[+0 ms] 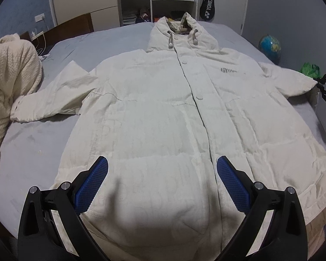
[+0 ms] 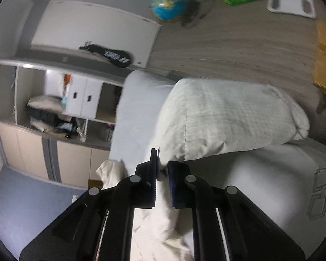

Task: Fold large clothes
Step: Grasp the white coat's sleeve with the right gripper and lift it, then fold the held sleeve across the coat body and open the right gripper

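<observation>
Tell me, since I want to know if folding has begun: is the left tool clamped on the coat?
No: the left tool hangs open above the coat, its blue pads spread wide with nothing between them.

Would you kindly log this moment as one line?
coat: flat on bed | left gripper: open above hem | right gripper: shut on sleeve

The left gripper [image 1: 162, 180] has two matte black plastic arms, each ending in a blue pad [image 1: 93, 183] with a fine cross-hatched grip texture. Round silver pivot pins [image 1: 65, 185] sit just behind the pads, two on each arm. The right gripper [image 2: 162, 179] has the same build: black linkage arms, dark blue ridged pads [image 2: 176, 187], grey round pins [image 2: 135, 178].
</observation>
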`<action>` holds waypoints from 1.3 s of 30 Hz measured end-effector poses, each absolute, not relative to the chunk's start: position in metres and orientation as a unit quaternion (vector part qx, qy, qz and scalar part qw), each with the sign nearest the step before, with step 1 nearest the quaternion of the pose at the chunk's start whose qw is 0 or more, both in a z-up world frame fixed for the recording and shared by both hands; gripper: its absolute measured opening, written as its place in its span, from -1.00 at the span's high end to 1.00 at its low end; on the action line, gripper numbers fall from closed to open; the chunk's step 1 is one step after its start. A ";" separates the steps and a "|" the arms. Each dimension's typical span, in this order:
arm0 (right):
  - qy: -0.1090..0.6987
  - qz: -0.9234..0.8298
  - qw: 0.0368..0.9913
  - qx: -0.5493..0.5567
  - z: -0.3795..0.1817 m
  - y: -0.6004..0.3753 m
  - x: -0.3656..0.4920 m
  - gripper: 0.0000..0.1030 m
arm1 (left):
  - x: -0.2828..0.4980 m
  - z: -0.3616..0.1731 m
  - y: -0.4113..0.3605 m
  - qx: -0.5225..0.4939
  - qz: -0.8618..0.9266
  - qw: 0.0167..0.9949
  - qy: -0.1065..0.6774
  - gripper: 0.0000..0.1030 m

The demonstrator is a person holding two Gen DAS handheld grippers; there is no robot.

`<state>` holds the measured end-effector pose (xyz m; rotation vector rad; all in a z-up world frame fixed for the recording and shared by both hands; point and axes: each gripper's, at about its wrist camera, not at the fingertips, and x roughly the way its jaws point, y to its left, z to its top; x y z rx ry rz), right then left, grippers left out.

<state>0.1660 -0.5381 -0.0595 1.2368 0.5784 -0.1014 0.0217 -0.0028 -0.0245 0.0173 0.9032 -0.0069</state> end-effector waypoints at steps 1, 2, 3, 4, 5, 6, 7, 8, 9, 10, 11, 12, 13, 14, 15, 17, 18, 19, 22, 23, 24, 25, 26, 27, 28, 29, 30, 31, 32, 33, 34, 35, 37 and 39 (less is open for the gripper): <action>0.266 -0.037 0.781 0.563 -0.049 -0.532 0.169 0.87 | 0.021 -0.023 -0.001 0.003 -0.003 0.901 0.434 -0.87; 0.267 -0.031 0.787 0.555 -0.041 -0.528 0.171 0.87 | 0.020 -0.022 0.000 0.001 -0.002 0.902 0.432 -0.87; 0.269 -0.022 0.796 0.542 -0.028 -0.517 0.175 0.87 | 0.020 -0.021 0.002 -0.005 -0.002 0.903 0.430 -0.87; 0.273 -0.018 0.802 0.531 -0.020 -0.508 0.178 0.87 | 0.019 -0.020 0.003 -0.008 -0.002 0.904 0.428 -0.87; 0.276 -0.014 0.807 0.522 -0.013 -0.499 0.181 0.87 | 0.019 -0.019 0.005 -0.014 -0.003 0.904 0.427 -0.87; 0.277 -0.007 0.812 0.513 -0.005 -0.489 0.184 0.87 | 0.020 -0.019 0.006 -0.020 -0.004 0.904 0.428 -0.87; 0.279 0.000 0.817 0.504 0.001 -0.478 0.187 0.87 | 0.020 -0.019 0.010 -0.031 -0.003 0.903 0.429 -0.87; 0.283 0.008 0.821 0.496 0.007 -0.467 0.190 0.87 | 0.020 -0.019 0.013 -0.038 -0.003 0.903 0.429 -0.87; 0.287 0.017 0.824 0.488 0.011 -0.456 0.193 0.87 | 0.020 -0.018 0.016 -0.046 -0.002 0.903 0.428 -0.87; 0.292 0.026 0.826 0.481 0.014 -0.446 0.195 0.87 | 0.020 -0.017 0.019 -0.055 0.001 0.903 0.426 -0.87; 0.296 0.035 0.828 0.475 0.018 -0.434 0.198 0.88 | 0.019 -0.016 0.021 -0.061 0.003 0.903 0.425 -0.87; 0.299 0.043 0.829 0.471 0.020 -0.425 0.199 0.88 | 0.019 -0.016 0.025 -0.068 0.004 0.903 0.424 -0.87; 0.302 0.055 0.829 0.468 0.023 -0.412 0.200 0.88 | 0.019 -0.016 0.026 -0.072 0.005 0.903 0.424 -0.87; 0.306 0.065 0.830 0.462 0.025 -0.400 0.202 0.89 | 0.020 -0.016 0.029 -0.078 0.007 0.902 0.425 -0.87; 0.312 0.077 0.832 0.452 0.028 -0.384 0.204 0.89 | 0.020 -0.016 0.030 -0.082 0.010 0.901 0.426 -0.87; 0.325 0.096 0.836 0.432 0.029 -0.356 0.207 0.89 | 0.021 -0.017 0.032 -0.085 0.014 0.900 0.427 -0.87; 0.331 0.104 0.838 0.422 0.030 -0.344 0.208 0.89 | 0.021 -0.018 0.033 -0.085 0.016 0.900 0.428 -0.87; 0.339 0.116 0.840 0.409 0.031 -0.327 0.209 0.89 | 0.022 -0.018 0.034 -0.086 0.016 0.900 0.428 -0.87; 0.358 0.142 0.840 0.383 0.027 -0.288 0.211 0.89 | 0.022 -0.019 0.035 -0.089 0.017 0.899 0.428 -0.87; 0.365 0.148 0.840 0.374 0.025 -0.276 0.212 0.89 | 0.022 -0.019 0.035 -0.089 0.018 0.899 0.429 -0.87; 0.371 0.155 0.840 0.365 0.023 -0.264 0.212 0.89 | 0.023 -0.019 0.036 -0.090 0.018 0.898 0.431 -0.87; 0.382 0.162 0.838 0.354 0.018 -0.249 0.212 0.89 | 0.023 -0.020 0.036 -0.092 0.019 0.897 0.432 -0.87; 0.390 0.167 0.837 0.346 0.014 -0.239 0.211 0.89 | 0.024 -0.020 0.037 -0.094 0.020 0.896 0.433 -0.87; 0.399 0.170 0.835 0.337 0.010 -0.228 0.211 0.89 | 0.024 -0.021 0.038 -0.096 0.021 0.895 0.435 -0.87; 0.410 0.174 0.832 0.329 0.004 -0.215 0.210 0.90 | 0.025 -0.021 0.039 -0.097 0.023 0.895 0.436 -0.87; 0.419 0.177 0.829 0.326 -0.001 -0.205 0.210 0.90 | 0.025 -0.021 0.040 -0.099 0.023 0.894 0.436 -0.87; 0.425 0.177 0.827 0.324 -0.006 -0.199 0.210 0.90 | 0.025 -0.021 0.041 -0.099 0.023 0.894 0.436 -0.87; 0.432 0.179 0.826 0.315 -0.013 -0.189 0.207 0.90 | 0.025 -0.021 0.040 -0.099 0.023 0.895 0.435 -0.87; 0.439 0.180 0.825 0.308 -0.019 -0.180 0.206 0.90 | 0.024 -0.021 0.040 -0.099 0.021 0.895 0.434 -0.87; 0.445 0.181 0.823 0.302 -0.023 -0.173 0.206 0.90 | 0.024 -0.021 0.040 -0.098 0.021 0.896 0.433 -0.87; 0.453 0.180 0.823 0.291 -0.031 -0.166 0.203 0.89 | 0.024 -0.022 0.040 -0.096 0.021 0.896 0.433 -0.87; 0.464 0.177 0.822 0.278 -0.038 -0.160 0.203 0.89 | 0.024 -0.022 0.039 -0.095 0.021 0.896 0.434 -0.87; 0.483 0.168 0.820 0.256 -0.046 -0.153 0.210 0.88 | 0.025 -0.023 0.039 -0.093 0.022 0.895 0.435 -0.87; 0.502 0.162 0.814 0.241 -0.059 -0.154 0.205 0.85 | 0.025 -0.024 0.037 -0.090 0.023 0.895 0.437 -0.87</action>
